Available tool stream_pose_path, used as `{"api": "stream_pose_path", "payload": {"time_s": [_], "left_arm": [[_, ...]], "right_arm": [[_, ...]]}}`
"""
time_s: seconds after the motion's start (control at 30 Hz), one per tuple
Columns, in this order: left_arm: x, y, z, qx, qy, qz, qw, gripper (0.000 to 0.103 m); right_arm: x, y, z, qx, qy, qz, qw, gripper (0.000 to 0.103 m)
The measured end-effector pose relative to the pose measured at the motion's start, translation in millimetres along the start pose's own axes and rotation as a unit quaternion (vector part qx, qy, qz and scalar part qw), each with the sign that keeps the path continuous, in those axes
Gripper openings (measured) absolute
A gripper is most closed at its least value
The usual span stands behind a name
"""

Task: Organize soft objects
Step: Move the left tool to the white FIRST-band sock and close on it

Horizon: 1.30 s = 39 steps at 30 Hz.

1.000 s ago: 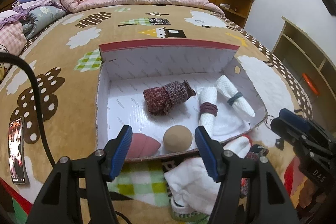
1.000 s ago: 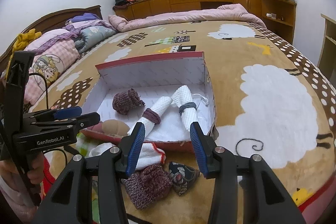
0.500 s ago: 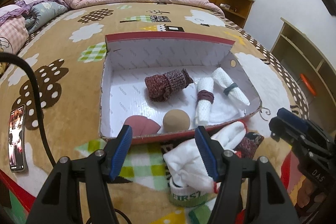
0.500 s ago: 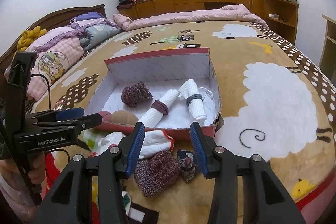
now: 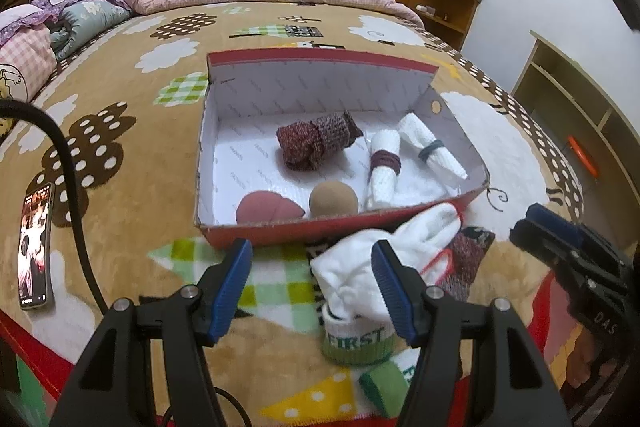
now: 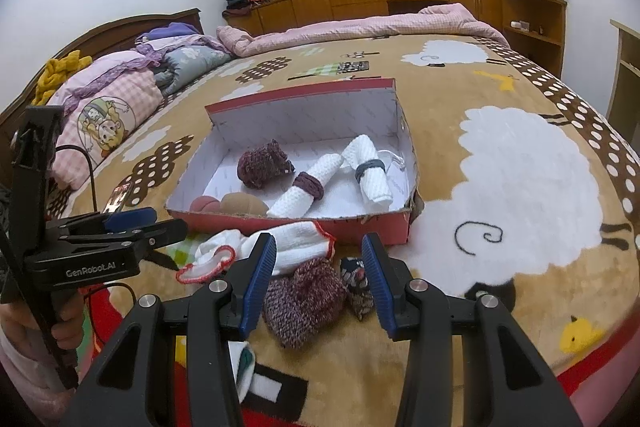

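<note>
A red shoebox (image 5: pixel 280 229) (image 6: pixel 300 227) lies open on the bed. Inside are a maroon knit roll (image 5: pixel 316 141), two banded white rolls (image 5: pixel 384 171) (image 5: pixel 432 147), a tan ball (image 5: pixel 334 199) and a pink piece (image 5: pixel 268 207). In front of the box lie white socks (image 5: pixel 348 275) (image 6: pixel 296 243), a green-cuffed sock (image 5: pixel 358 341), a maroon knit sock (image 6: pixel 304 301) and a dark patterned sock (image 6: pixel 358 285). My left gripper (image 5: pixel 312 259) hovers open over the white socks. My right gripper (image 6: pixel 319 249) hovers open above the maroon sock, gripping nothing.
A phone (image 5: pixel 36 247) and a black cable (image 5: pixel 68 163) lie on the brown patterned blanket at the left. Pillows and quilts (image 6: pixel 112 99) pile up at the bed's head. A wooden shelf (image 5: pixel 580 115) stands right of the bed. A hand (image 6: pixel 60 331) holds the left gripper's handle.
Both grippers have drawn back from the box toward the bed's near edge, so the loose socks now sit between the fingers in view. Jaw widths look the same.
</note>
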<state>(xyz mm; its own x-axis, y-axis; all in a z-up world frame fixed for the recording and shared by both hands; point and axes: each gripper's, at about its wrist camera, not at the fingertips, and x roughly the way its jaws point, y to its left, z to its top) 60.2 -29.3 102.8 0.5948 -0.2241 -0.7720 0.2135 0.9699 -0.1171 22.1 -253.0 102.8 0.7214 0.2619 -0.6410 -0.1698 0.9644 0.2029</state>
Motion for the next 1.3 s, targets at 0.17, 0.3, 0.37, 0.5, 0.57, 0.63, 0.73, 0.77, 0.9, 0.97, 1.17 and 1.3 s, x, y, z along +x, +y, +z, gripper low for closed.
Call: {"api": "stream_pose_path", "payload": {"time_s": [0.17,0.3,0.37,0.5,0.57,0.63,0.73,0.77,0.9,0.97,1.17,1.3], "left_arm": [[-2,1,-10,-0.004,0.007,-0.006,1.0,0.066],[-1,2,-15,-0.008,0.015,-0.013,0.9998,0.066],[0,0,-18,-0.006,0.017,-0.017,0.9997,0.066],[1,-5,-23,0.004,0.019,-0.027,0.9994,0.066],[0,-9,-25,0.014,0.018,-0.031,0.9993,0.066],[2,-14,-28,0.026,0.019,-0.032,0.999,0.066],[6,-19,-29,0.035,0.022,-0.035,0.9985,0.066],[9,-21,-28,0.037,0.022,-0.037,0.9984,0.066],[22,-24,-23,0.039,0.02,-0.034,0.9985,0.066],[29,-24,-19,0.038,0.018,-0.028,0.9987,0.066],[44,-18,-14,0.021,0.022,-0.037,0.9989,0.066],[49,-17,-15,0.02,0.021,-0.042,0.9987,0.063]], "right_arm": [[-2,-2,-7,0.002,0.004,0.0,1.0,0.046],[-2,-3,-11,0.004,0.008,0.002,1.0,0.046],[-2,-3,-14,0.005,0.011,0.002,1.0,0.046],[-1,-6,-18,0.007,0.013,0.001,1.0,0.046],[-1,-8,-19,0.01,0.015,0.0,1.0,0.046],[0,-11,-21,0.013,0.016,0.0,1.0,0.046],[1,-13,-23,0.015,0.019,0.0,1.0,0.046],[2,-13,-23,0.016,0.02,0.0,1.0,0.046],[4,-13,-26,0.016,0.023,0.002,1.0,0.046],[5,-13,-26,0.016,0.025,0.002,1.0,0.046],[9,-13,-27,0.018,0.029,0.002,0.999,0.046],[11,-12,-26,0.016,0.032,0.003,0.999,0.046]]}}
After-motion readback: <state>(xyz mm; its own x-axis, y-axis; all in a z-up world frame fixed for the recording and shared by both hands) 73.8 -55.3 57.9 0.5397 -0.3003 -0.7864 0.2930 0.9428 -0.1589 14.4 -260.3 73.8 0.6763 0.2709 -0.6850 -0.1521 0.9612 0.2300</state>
